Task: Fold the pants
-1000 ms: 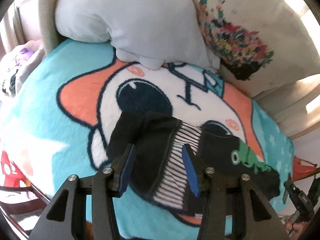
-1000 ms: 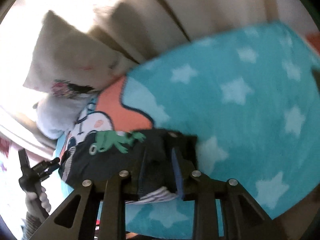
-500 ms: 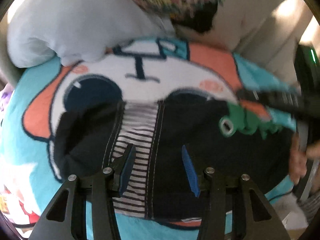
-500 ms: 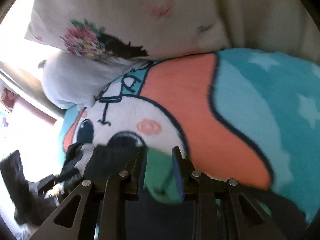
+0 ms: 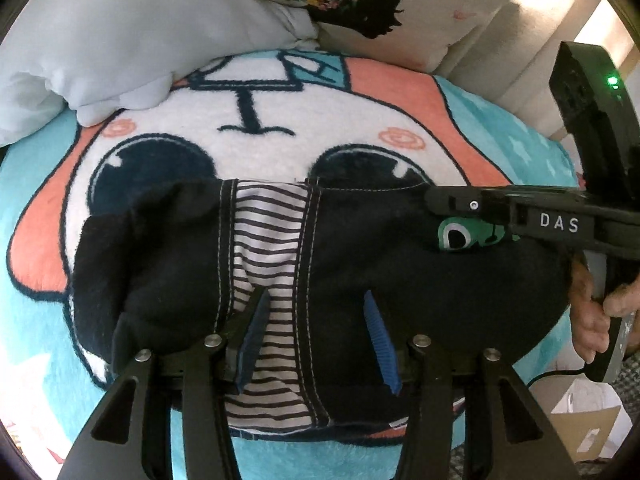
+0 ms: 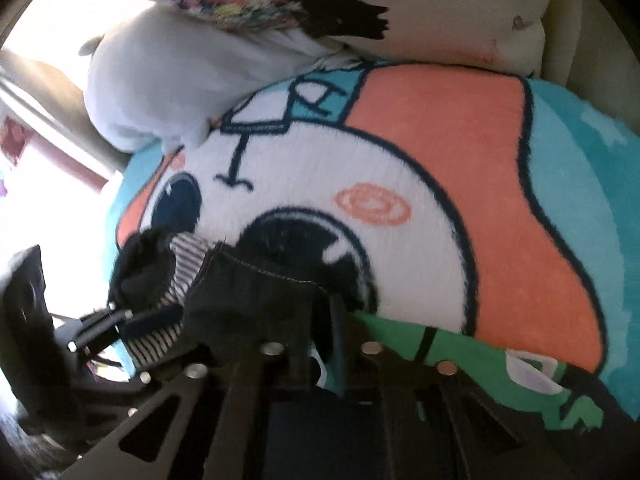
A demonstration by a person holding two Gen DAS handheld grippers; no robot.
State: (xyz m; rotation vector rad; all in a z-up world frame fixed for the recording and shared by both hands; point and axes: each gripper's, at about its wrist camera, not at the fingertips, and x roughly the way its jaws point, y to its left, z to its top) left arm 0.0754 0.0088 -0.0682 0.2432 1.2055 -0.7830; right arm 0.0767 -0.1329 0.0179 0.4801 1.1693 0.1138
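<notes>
Dark navy pants (image 5: 400, 264) with a striped inner panel (image 5: 264, 240) and a green frog patch (image 5: 460, 236) lie folded on a cartoon blanket (image 5: 280, 120). My left gripper (image 5: 316, 328) hovers open over them, one blue pad above the stripes and the other above the dark cloth. My right gripper (image 5: 434, 200) reaches in from the right and is shut on the pants' far edge beside the frog. In the right wrist view its closed fingertips (image 6: 324, 320) pinch the dark fabric (image 6: 256, 292), and the left gripper (image 6: 96, 328) shows blurred at the left.
A pale grey pillow (image 5: 132, 28) and a floral cream pillow (image 5: 400, 4) lean at the blanket's far side. A hand (image 5: 592, 320) holds the right gripper's handle. A paper bag (image 5: 584, 424) sits on the floor at the lower right.
The right gripper swung left across the blanket, carrying the pants' end over, and its jaws closed. It now shows in the left wrist view. The left gripper rolled and settled over the flattened pants.
</notes>
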